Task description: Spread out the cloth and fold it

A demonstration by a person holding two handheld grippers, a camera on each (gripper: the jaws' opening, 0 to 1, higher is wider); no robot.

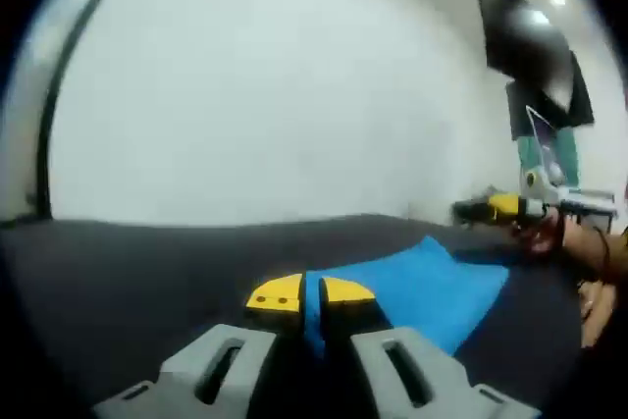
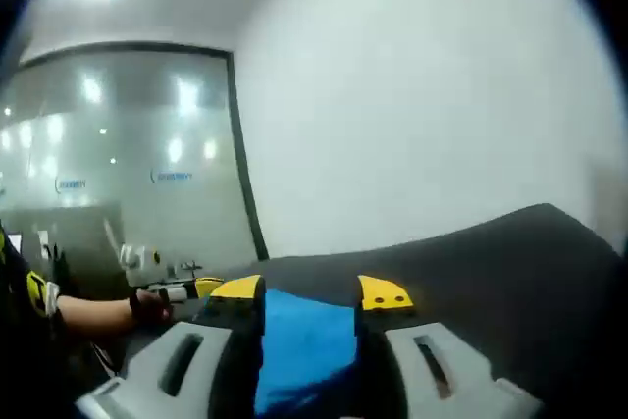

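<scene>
A blue cloth (image 1: 432, 287) lies on a dark table (image 1: 128, 272) and runs off to the right from my left gripper (image 1: 312, 293). That gripper's yellow-tipped jaws are nearly together, pinching a thin fold of the cloth's near edge. My right gripper (image 1: 505, 208) shows at the far right, just past the cloth's far corner, held by a person's hand (image 1: 589, 242). In the right gripper view, my right gripper (image 2: 309, 293) stands open, its jaws wide apart with the blue cloth (image 2: 304, 340) between and below them. The left gripper (image 2: 191, 288) and a hand (image 2: 147, 306) show at the left.
The dark table (image 2: 510, 262) runs up to a plain white wall (image 1: 275, 95). A dark screen-like object (image 1: 530, 41) hangs at the upper right. A glass partition (image 2: 118, 164) with light reflections stands to the left in the right gripper view.
</scene>
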